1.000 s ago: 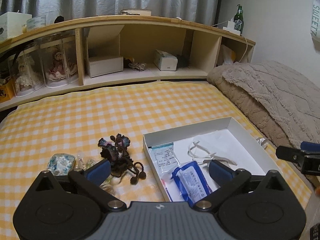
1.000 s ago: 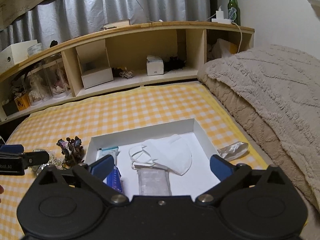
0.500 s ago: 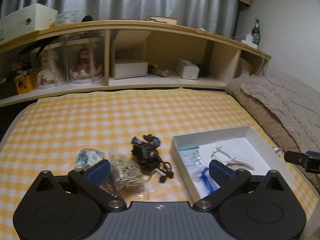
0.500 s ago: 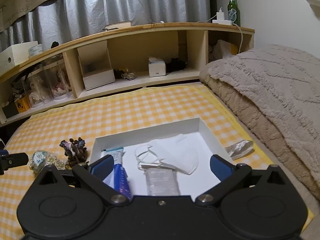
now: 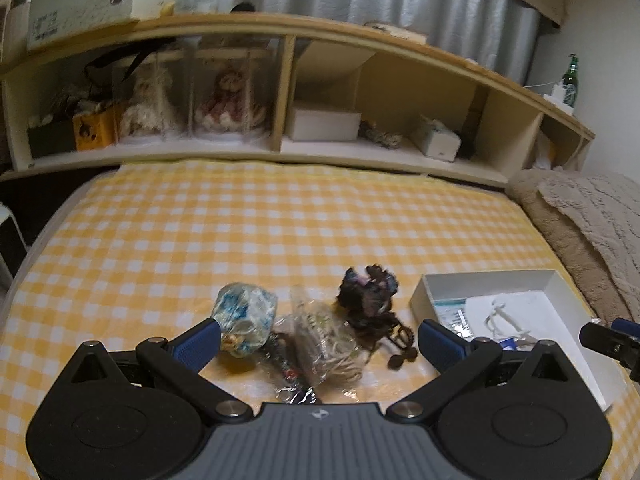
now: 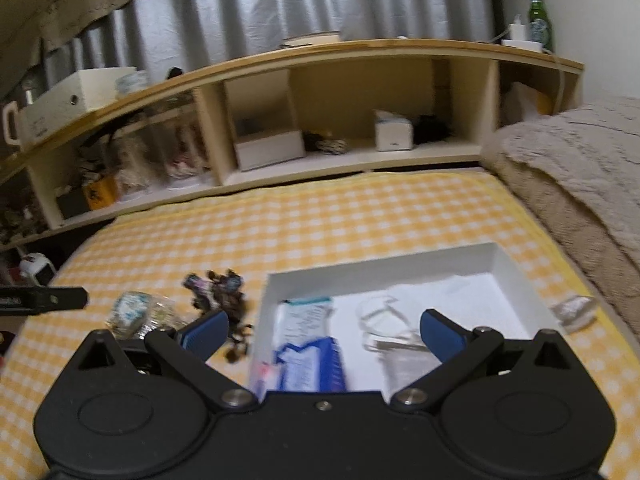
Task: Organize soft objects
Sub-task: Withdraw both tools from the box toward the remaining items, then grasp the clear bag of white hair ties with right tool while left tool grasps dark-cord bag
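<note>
I was working over a bed covered by a yellow-and-white checked sheet (image 5: pixel 280 232), with a curved wooden headboard shelf (image 5: pixel 304 32) behind it, grey curtains (image 6: pixel 320 4) above, and a beige blanket (image 6: pixel 580 168) heaped on the right. A green bottle (image 6: pixel 539 20) stood on the shelf's far right end. On the sheet lay a shallow white box (image 6: pixel 508 268) that already held a white face mask (image 6: pixel 384 316), a blue-and-white packet (image 6: pixel 312 364) and other flat packets. Just left of the box sat a dark bundle of hair ties (image 5: pixel 370 296), then a clear bag of pale bands (image 5: pixel 328 344), then a blue-patterned bag (image 5: pixel 244 316), the three close together. A crumpled silvery wrapper (image 6: pixel 574 310) rested outside the box's right wall. Both views were smeared, so I could not read the packet labels, and the shelf's contents were only vague shapes; the gripper bodies hid the nearest stretch of sheet. My left gripper (image 5: pixel 318 338) hung above the bags with its fingers spread wide, holding nothing. My right gripper (image 6: pixel 322 332) hovered over the box's near left part, its fingers equally wide apart and empty.
</note>
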`<state>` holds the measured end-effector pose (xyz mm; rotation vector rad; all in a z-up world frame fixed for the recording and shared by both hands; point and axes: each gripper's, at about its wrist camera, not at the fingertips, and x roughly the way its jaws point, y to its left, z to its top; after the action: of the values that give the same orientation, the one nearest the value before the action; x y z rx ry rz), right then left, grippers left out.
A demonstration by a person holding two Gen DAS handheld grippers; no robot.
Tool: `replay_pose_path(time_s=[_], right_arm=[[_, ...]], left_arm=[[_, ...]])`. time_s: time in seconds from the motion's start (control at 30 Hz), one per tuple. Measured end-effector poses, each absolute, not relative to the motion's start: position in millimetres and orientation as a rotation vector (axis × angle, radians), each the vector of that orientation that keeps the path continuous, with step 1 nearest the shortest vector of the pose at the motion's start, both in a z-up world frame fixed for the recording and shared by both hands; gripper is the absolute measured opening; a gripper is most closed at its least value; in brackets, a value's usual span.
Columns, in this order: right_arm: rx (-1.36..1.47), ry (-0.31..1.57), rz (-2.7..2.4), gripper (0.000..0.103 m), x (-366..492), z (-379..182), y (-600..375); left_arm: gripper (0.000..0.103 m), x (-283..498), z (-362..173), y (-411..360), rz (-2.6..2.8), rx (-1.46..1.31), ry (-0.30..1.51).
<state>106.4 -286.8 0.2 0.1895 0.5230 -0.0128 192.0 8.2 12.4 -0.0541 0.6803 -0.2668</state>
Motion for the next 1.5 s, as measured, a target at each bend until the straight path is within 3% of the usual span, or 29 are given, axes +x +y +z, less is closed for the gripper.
replay_pose_path(time_s=[0.27,0.43,0.9,1.2,1.27,1.5], right_arm=[[0.201,0.536,0.028,0.103,139,-14,-263],[0.256,0.557,0.060,0.103,163,-22,-256],[0.440,0.669,0.281,0.103,218,-50,-210],[0.605,0.812,0.331,0.102,256,-81,-184],[0.621,0.842,0.322,0.095,263,-90,-180],[0.668,0.924,0.281,0.086,280,-120,-169]], left_arm=[[0.101,206,-19,20,-0.268,-0.077,0.818],[0.084,215,-42,15,-0.282,-0.069,0.900],[0.054,239,-87,-18,-0.315,0.123,0.933],[0.051,231,-85,-17,-0.393,0.266,0.994],[0.050,226,-83,-12,-0.401,0.267,1.010],[0.051,220,-80,0,-0.387,0.233,1.022]])
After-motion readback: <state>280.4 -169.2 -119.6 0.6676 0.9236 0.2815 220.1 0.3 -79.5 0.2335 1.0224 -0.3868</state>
